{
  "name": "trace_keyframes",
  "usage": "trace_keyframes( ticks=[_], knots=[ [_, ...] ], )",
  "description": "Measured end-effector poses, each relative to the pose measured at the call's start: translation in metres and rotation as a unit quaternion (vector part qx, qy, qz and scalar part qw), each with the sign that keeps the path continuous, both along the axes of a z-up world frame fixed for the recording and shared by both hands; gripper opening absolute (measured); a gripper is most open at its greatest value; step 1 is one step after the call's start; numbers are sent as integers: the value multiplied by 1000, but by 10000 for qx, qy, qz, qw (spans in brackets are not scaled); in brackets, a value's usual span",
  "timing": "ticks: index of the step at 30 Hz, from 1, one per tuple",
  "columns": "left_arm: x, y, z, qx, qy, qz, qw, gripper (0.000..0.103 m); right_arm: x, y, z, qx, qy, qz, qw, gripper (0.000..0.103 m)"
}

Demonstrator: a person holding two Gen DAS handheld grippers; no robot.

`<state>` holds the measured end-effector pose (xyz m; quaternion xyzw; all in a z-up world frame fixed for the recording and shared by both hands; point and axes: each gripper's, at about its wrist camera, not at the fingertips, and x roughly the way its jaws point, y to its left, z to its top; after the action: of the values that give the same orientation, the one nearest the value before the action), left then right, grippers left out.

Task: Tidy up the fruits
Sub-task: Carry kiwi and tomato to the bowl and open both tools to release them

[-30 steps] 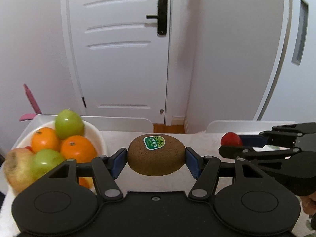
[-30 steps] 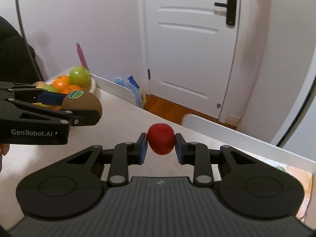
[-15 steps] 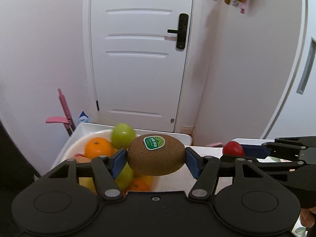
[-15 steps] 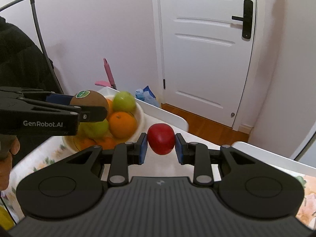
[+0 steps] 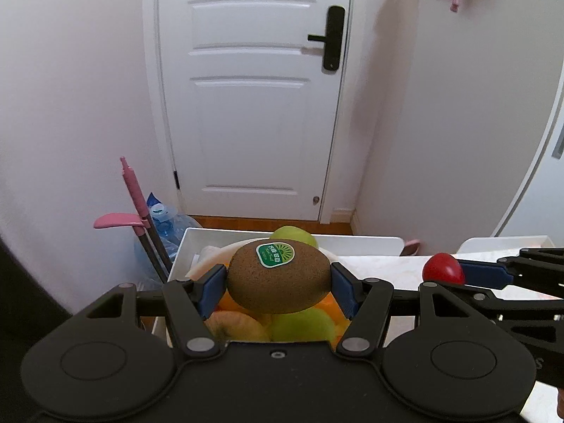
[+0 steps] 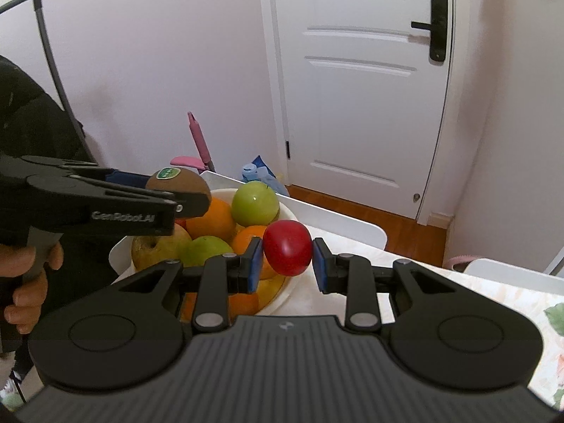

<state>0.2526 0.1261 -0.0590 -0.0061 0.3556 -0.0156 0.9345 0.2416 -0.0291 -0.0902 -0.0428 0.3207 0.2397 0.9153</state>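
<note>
Stickered brown kiwi (image 5: 278,276) and small red fruit (image 6: 287,252), both above fruit-filled white bowl (image 6: 286,215).

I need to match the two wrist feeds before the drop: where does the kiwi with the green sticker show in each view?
Left wrist: kiwi at centre, clamped in the left gripper, above the fruit bowl.
Right wrist: kiwi at mid-left, over the bowl's far side.
Shared landmark: the white door's black handle.
</note>
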Motion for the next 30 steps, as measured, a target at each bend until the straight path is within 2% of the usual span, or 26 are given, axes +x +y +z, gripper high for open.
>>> trace_keyframes(
  ticks=[8, 13, 15, 17, 18, 30],
  knots=[
    [24, -2, -24, 242, 227, -449, 9984, 68, 5, 4, -13, -33, 137, -332, 9993, 45],
    [30, -4, -35, 324, 345, -562, 9973, 69, 9, 1, -17, -63, 189, -424, 9989, 45],
    [30, -4, -35, 338, 335, -588, 9971, 71, 10, 1, -18, -69, 189, -427, 9989, 45],
    [28, -2, -31, 346, 219, -614, 9973, 91, 12, 1, -18, -75, 195, -409, 9989, 45],
    [26, -2, -28, 362, 162, -615, 9973, 93, 11, 1, -18, -85, 195, -395, 9990, 45],
    [-1, 22, -11, 428, 85, -382, 9983, 97, 15, 7, -20, -236, 273, -124, 9993, 45]
  ],
)
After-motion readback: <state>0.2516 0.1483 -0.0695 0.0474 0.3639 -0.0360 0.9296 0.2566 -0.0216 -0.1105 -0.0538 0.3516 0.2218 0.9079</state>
